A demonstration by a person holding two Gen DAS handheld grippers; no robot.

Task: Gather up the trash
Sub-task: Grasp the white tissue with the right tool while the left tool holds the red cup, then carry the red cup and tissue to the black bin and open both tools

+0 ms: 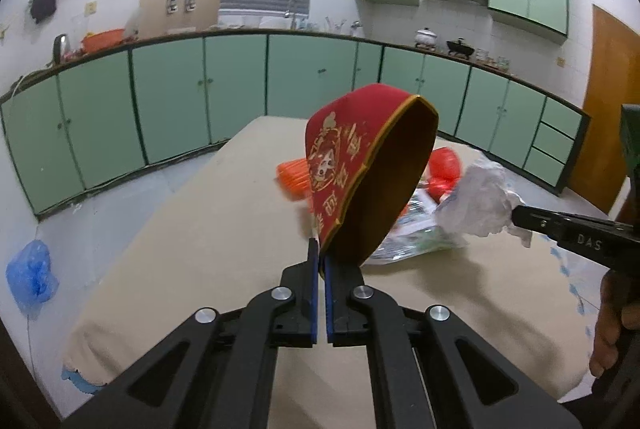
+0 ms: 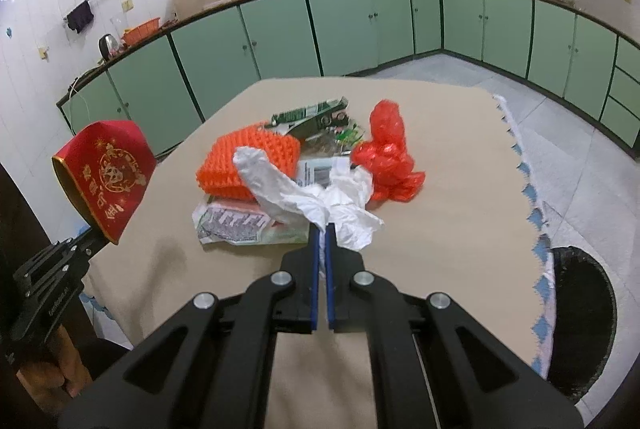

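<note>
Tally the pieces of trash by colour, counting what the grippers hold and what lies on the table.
Red: 2, red paper bowl in left gripper, red plastic bag.
Orange: 1, orange spiky pad.
White: 1, white crumpled tissue in right gripper.
Green: 1, green box.
Printed wrappers: 2 or more, overlapping.
Total: at least 7.

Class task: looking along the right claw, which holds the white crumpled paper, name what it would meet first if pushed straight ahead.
Probably the printed wrapper just beyond the right claw and its white crumpled paper, then the orange spiky mat. Depth is hard to judge in this fisheye view.
</note>
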